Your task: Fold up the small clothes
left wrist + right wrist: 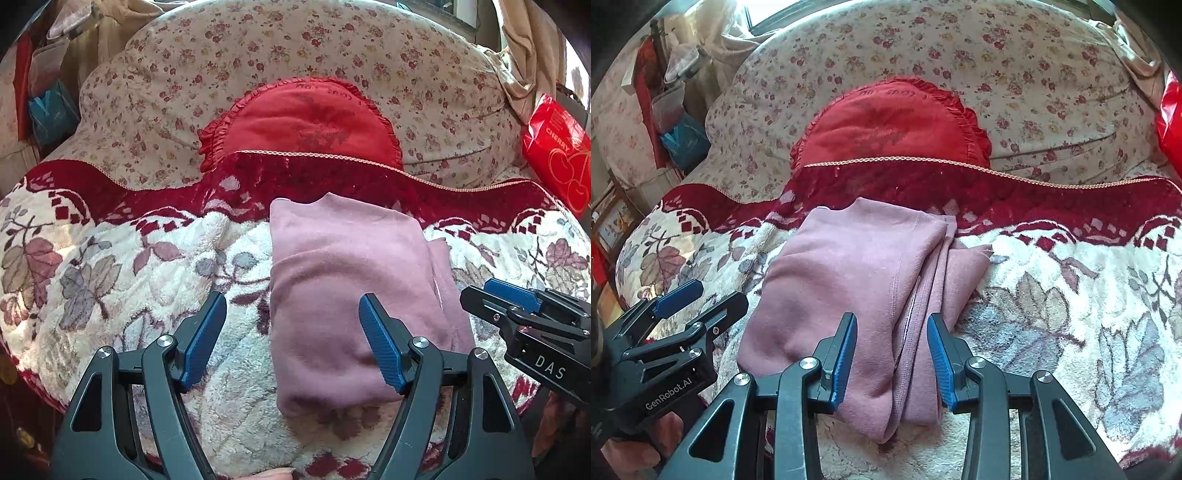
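Observation:
A pink garment point(347, 295) lies folded into a long rectangle on the leaf-patterned fleece blanket point(110, 277). My left gripper point(293, 332) stands open over the garment's near left edge, one blue pad above the blanket and one above the cloth. In the right wrist view the pink garment point(857, 280) shows stacked folded layers along its right side. My right gripper point(892, 354) hovers open over that layered near edge, and its pads do not press the cloth. Each gripper shows in the other's view: the right gripper point(495, 299) at the right, the left gripper point(701, 304) at the left.
A red ruffled cushion point(306, 122) leans against a floral pillow point(295, 48) behind the blanket's dark red border. A red cherry-printed bag point(557, 151) lies at the far right. Clutter and a blue bag point(683, 140) stand at the left. A hand point(631, 450) holds the left gripper.

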A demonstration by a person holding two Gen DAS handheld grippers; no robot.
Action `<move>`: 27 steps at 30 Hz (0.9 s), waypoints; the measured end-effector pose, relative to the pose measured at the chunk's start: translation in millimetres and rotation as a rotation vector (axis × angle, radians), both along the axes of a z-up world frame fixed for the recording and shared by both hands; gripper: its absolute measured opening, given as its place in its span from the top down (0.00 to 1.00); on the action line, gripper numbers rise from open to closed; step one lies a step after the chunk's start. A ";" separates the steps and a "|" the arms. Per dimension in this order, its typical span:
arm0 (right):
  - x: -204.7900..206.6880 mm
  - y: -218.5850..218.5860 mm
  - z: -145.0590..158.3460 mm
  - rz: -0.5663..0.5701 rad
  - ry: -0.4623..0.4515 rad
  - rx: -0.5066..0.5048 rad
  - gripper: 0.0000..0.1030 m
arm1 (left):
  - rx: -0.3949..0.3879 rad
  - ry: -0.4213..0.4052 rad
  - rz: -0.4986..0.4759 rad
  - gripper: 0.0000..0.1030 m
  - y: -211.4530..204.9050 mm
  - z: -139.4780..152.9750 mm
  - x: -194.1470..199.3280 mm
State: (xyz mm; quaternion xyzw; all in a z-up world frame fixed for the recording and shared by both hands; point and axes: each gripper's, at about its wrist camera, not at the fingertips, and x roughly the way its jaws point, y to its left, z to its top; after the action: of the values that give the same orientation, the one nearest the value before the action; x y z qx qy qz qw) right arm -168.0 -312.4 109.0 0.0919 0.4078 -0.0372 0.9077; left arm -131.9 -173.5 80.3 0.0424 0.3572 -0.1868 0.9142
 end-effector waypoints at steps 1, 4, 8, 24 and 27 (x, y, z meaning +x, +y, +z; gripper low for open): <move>0.2 -0.3 -0.3 0.000 0.001 0.002 0.64 | 0.000 -0.001 0.000 0.28 0.2 -0.2 -0.5; 0.8 -0.9 -1.5 0.000 0.005 0.004 0.64 | 0.002 -0.007 0.000 0.28 0.7 -0.3 -0.8; 1.3 -0.3 -2.9 0.001 0.009 0.005 0.64 | 0.001 -0.008 -0.001 0.28 0.8 -0.6 -0.7; 1.5 1.5 -5.9 0.004 0.016 0.012 0.64 | -0.004 -0.030 0.004 0.28 4.9 -2.7 0.5; 2.3 -0.9 -7.7 -0.002 0.021 0.017 0.64 | -0.009 -0.035 0.001 0.28 6.8 -2.7 1.8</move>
State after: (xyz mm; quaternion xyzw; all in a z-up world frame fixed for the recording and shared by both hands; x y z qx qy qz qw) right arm -165.7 -313.3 101.3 0.0996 0.4174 -0.0357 0.9026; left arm -130.1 -166.7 77.6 0.0414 0.3401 -0.1871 0.9206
